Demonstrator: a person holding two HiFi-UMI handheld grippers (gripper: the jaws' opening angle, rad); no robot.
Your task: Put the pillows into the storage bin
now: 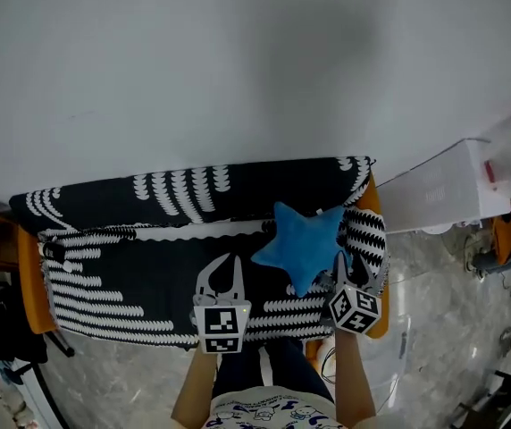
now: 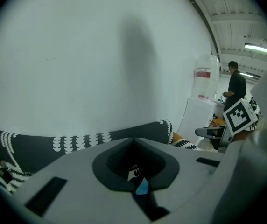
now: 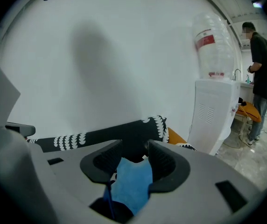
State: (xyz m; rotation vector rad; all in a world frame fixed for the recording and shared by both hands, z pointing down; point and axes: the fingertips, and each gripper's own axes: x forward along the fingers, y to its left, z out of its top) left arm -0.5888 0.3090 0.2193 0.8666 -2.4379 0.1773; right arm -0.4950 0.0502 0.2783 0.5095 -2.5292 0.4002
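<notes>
Fingers of the right gripper (image 3: 134,157) are clamped on a blue star pillow (image 1: 305,244), and we see its fabric pinched between the dark pads. The pillow shows at centre right of the head view, over a black-and-white patterned cloth (image 1: 148,275) that covers an orange-sided seat below the white wall (image 1: 238,61). At lower centre, just left of the star, we find the left gripper (image 1: 221,273). Its fingers meet at the tips on nothing, and through their hollow we glimpse patterned cloth and a sliver of blue. At the right edge stands a water dispenser (image 1: 443,195).
</notes>
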